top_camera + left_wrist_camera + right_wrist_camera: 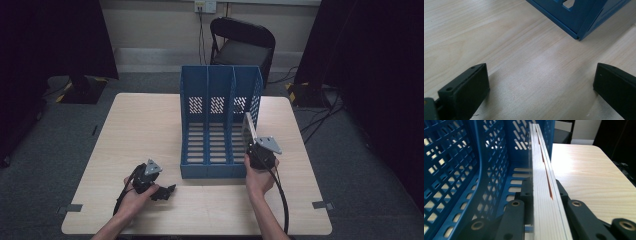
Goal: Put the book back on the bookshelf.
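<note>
Here we see the right gripper (248, 137) clamped on a thin book (544, 195), held on edge at the right end of the blue file rack (220, 125). Our left gripper (167, 191) rests on the table (150, 120), jaws wide apart around nothing.

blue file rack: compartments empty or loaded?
Empty. The high view shows bare slotted floors in all three compartments of the blue file rack; the book remains outside, clamped in the right gripper.

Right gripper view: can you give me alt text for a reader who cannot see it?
The right gripper is clamped on the edge of a thin book, held on edge and pointing away from the camera. The perforated walls of a blue file rack stand to its left, with the pale wooden table stretching off to its right.
</note>
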The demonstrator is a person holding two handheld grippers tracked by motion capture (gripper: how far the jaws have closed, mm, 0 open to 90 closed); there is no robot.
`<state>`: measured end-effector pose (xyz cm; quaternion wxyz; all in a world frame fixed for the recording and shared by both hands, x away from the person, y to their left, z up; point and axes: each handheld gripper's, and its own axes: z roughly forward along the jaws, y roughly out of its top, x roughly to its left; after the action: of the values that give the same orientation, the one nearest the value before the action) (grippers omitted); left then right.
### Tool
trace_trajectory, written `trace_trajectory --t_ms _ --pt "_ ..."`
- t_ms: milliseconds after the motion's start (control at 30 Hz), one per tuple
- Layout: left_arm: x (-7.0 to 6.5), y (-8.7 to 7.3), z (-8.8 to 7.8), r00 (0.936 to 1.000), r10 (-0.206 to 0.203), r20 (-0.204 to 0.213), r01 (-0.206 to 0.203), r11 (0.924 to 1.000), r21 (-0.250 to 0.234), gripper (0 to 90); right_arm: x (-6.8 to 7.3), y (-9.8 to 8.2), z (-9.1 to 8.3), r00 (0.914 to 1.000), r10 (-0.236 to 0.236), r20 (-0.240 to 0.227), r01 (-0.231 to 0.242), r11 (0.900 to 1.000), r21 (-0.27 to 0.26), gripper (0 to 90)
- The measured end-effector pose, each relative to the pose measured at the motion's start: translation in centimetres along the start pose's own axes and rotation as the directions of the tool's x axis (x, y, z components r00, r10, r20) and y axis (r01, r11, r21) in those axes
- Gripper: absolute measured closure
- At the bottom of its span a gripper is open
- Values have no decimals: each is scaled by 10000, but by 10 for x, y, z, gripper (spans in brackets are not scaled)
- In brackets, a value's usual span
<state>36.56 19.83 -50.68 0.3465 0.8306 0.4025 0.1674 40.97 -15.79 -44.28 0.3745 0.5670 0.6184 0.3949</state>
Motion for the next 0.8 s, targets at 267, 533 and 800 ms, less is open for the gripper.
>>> trace_trajectory --t_ms 267,533,800 --pt "0 0 0 10000 1 -2 -1 10000 6 0 -1 3 0 9994 231 262 -230 9997 -64 700" --pt "0 0 0 10000 -30 -15 30 10000 -17 0 -4 7 3 10000 65 2 -65 9997 235 759" --pt "-1 0 0 10000 -71 -23 71 10000 -25 0 0 7 4 9987 202 468 -210 9997 158 761"
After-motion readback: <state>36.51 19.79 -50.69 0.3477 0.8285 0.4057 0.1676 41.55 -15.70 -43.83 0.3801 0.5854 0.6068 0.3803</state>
